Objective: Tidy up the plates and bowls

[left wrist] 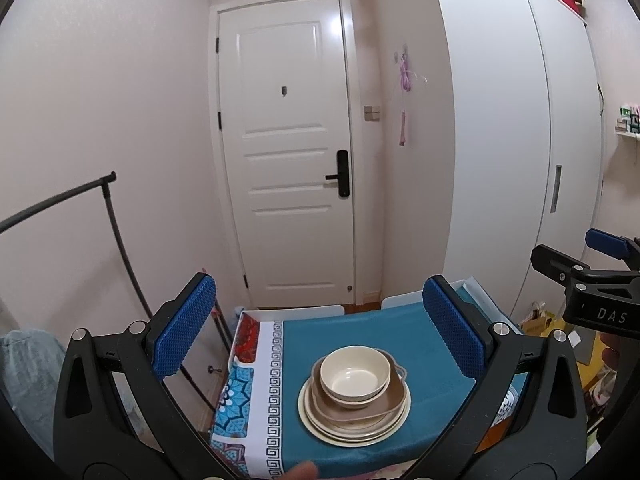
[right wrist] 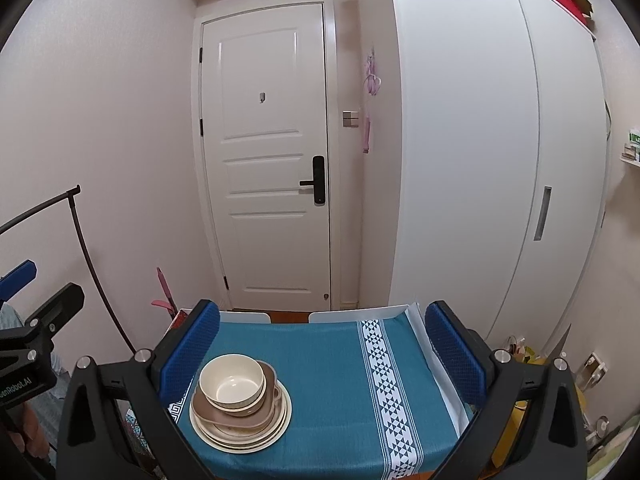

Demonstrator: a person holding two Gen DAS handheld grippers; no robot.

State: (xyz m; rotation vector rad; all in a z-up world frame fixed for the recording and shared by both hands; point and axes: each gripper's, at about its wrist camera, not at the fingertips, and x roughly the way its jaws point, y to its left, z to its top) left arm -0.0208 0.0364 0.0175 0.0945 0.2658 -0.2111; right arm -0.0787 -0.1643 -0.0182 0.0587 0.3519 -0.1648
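— Both sets of jaws stand wide apart with nothing between them, is that right?

— Yes. The left gripper [left wrist: 320, 344] has its blue pads spread to either side of the table, and the right gripper [right wrist: 322, 356] is spread the same way. Neither touches any dish.

— Where are the dishes?

— All in one stack on the teal tablecloth [right wrist: 320, 360]. A cream bowl [right wrist: 233, 382] sits on top, inside a brown bowl [right wrist: 240, 410] with a small handle on one side. Under those lie cream plates [right wrist: 276, 428], the widest at the bottom.

— And where does the stack sit on the table?

— Toward the near left part of the cloth in the right wrist view, just beside the left pad of that gripper. In the left wrist view the cream bowl [left wrist: 355, 376] and the plates [left wrist: 320, 428] fall between the two pads, nearer the right one.

— What surrounds it?

— The cloth has a white band of dark triangles [right wrist: 384, 380] to the right of the stack and a white key-pattern border [left wrist: 274, 384] to its left. Beyond the table stands a white door [right wrist: 264, 152] with a black handle [right wrist: 316, 180]. A white wardrobe [right wrist: 480, 160] fills the right side, and a black rail [right wrist: 60, 208] curves along the left wall.
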